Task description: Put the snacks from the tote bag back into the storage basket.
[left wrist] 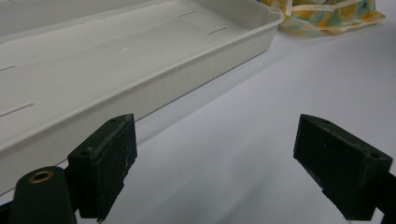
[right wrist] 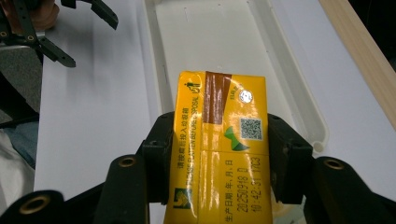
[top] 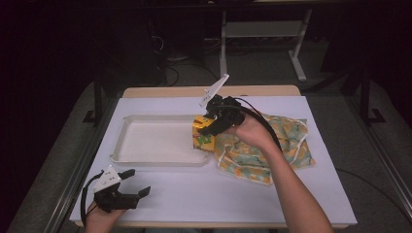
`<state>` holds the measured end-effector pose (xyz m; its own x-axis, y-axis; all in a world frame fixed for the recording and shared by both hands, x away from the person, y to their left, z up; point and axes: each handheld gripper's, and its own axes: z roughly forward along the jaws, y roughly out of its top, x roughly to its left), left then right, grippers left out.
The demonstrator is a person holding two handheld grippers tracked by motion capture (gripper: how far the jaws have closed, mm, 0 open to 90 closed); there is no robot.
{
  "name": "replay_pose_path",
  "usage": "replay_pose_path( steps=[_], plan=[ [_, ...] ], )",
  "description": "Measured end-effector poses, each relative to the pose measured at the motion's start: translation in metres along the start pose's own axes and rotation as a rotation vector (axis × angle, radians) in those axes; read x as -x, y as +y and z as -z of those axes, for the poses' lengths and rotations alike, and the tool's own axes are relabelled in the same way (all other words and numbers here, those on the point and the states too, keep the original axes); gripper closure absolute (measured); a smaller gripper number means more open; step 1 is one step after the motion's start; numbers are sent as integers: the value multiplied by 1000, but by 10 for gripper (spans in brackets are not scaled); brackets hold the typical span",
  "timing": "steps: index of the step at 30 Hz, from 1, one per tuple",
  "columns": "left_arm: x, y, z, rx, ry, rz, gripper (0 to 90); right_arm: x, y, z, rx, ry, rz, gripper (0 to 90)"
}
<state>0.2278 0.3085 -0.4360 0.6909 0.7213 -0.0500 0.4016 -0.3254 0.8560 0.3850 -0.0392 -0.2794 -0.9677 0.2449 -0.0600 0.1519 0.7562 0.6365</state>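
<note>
Table (top: pixel 204 194): white sheet | tray (top: pixel 145 158): empty | cloth bag (top: pixel 272 150): beside tray | right gripper (right wrist: pixel 219 154): clamped on carton (right wrist: pixel 219 140) sides, above tray's end | carton: likely light, glossy, crushable; hold flat sides | left gripper (top: pixel 132 189): spread, holding nothing

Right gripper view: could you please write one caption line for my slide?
Right gripper holds a yellow drink carton between its jaws above the white tray.

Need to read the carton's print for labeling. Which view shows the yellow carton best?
The right gripper view: the yellow carton faces the camera up close, held between the right hand-held gripper jaws, QR code and date print legible. The high view shows it small and partly hidden behind that gripper, at the tray's right edge.
</note>
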Motion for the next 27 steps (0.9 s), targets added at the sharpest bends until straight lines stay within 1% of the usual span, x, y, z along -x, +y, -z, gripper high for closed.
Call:
replay_pose_path(
  steps=[5, 6, 8, 9, 10, 18, 23, 24, 27],
  plan=[
    [-1, 0, 1, 5, -1, 2, 132, -1, 5, -5, 0, 10, 10, 498],
    [-1, 0, 1, 5, -2, 2, 132, 0, 7, -8, 0, 13, 19, 499],
    [-1, 0, 0, 12, -3, 4, 132, -1, 9, -9, 0, 10, 20, 499],
    [-1, 0, 0, 4, -3, -4, 132, -1, 10, -10, -2, 10, 27, 499],
    [0, 0, 0, 5, -3, 1, 132, -2, 12, -13, 3, 16, 33, 499],
    [0, 0, 0, 8, -7, -2, 132, -5, 18, -21, -3, 32, 36, 499],
    [-1, 0, 0, 12, -5, 0, 132, -4, 23, -28, -3, 46, 52, 499],
    [-1, 0, 0, 11, -5, 1, 132, -4, 25, -30, 0, 51, 47, 499],
    [-1, 0, 1, 11, -6, 1, 132, -4, 27, -33, -3, 53, 51, 499]
  ],
)
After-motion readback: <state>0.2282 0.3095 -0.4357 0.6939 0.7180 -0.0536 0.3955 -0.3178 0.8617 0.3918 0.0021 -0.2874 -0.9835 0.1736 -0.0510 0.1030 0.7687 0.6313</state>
